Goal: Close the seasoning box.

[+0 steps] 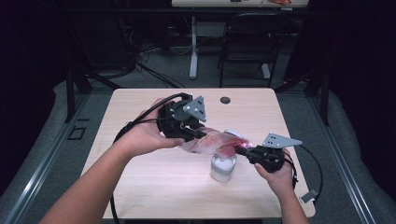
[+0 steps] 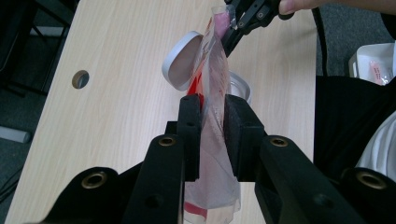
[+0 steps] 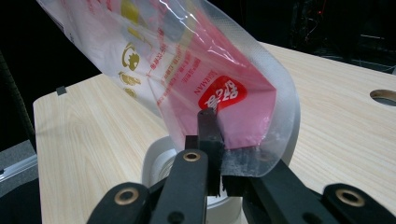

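Overhead, both grippers hold one clear plastic pouch (image 1: 212,142) with pink and red print, stretched between them above the light wooden table (image 1: 140,186). The left gripper (image 1: 198,134) is clamped on one end of the pouch: in the left gripper view its two black jaws press the film flat from either side, the pouch (image 2: 212,93) running up and away from them toward the right gripper (image 2: 229,33), which pinches the far top edge. The right gripper (image 1: 243,150) is likewise closed tight on the pouch; in the right gripper view its jaws meet on the sealed rim of the pouch (image 3: 219,84), and the printed body of the bag rises up and to the left from the pinch, with a red label just above the jaw tips. Directly under the pouch, and below and just beside the right gripper, stands a white round container (image 1: 222,169) on the table, open at the top. In the left gripper view the rim of this container (image 2: 239,88) shows just beyond the left gripper's jaws, behind the film, and its round white lid (image 2: 180,63) leans tilted to the left of the pouch. A person's hand holds each gripper, forearms coming in from the near edge of the table, cables trailing behind.
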{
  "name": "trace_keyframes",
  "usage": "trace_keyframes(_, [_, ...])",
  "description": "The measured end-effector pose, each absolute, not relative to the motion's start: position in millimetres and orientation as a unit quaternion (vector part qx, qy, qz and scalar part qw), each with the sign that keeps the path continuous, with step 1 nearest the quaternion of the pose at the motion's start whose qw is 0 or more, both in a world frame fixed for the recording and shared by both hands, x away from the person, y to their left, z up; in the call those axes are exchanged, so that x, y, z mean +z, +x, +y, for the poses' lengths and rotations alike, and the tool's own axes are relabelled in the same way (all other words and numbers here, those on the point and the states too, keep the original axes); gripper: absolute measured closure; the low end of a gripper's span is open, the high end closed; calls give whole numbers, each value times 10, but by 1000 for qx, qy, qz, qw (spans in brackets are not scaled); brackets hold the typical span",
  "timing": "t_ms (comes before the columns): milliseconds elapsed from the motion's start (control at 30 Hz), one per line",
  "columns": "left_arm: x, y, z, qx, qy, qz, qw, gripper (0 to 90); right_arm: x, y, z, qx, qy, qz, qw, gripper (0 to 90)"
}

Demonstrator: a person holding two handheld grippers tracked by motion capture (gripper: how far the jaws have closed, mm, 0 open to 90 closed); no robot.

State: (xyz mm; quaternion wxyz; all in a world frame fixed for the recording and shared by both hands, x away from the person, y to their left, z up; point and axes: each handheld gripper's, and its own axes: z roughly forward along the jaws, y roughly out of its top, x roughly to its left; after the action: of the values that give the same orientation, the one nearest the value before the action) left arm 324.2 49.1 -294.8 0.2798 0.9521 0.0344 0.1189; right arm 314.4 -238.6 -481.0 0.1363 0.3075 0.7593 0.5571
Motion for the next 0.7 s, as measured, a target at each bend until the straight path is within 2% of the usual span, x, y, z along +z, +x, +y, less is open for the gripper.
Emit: trace_keyframes(700, [-3048, 3283, 686, 114, 948, 52, 294, 773, -4774, 3122, -2362, 558, 301, 760, 140, 887])
